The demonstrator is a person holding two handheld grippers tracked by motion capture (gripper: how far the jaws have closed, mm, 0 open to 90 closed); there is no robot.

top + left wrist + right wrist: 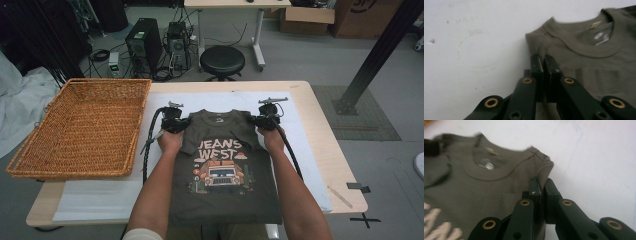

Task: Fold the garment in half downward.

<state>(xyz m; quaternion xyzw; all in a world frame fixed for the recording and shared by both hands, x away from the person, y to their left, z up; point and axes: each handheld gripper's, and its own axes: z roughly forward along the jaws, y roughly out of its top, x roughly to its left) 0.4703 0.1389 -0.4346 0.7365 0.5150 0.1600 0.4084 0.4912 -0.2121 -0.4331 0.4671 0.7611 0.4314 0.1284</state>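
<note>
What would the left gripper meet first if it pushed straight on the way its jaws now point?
The left gripper is shut on the t-shirt at its shoulder corner, so it would first push that pinched fold ahead. Beyond that lies the white mat, apparently bare to the table's far edge, though depth is hard to judge.

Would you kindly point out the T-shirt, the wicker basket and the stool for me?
T-shirt [225,200]: high view, on the lower front.
Wicker basket [82,172]: high view, on the near rim.
Stool [222,59]: high view, on the seat.
</note>
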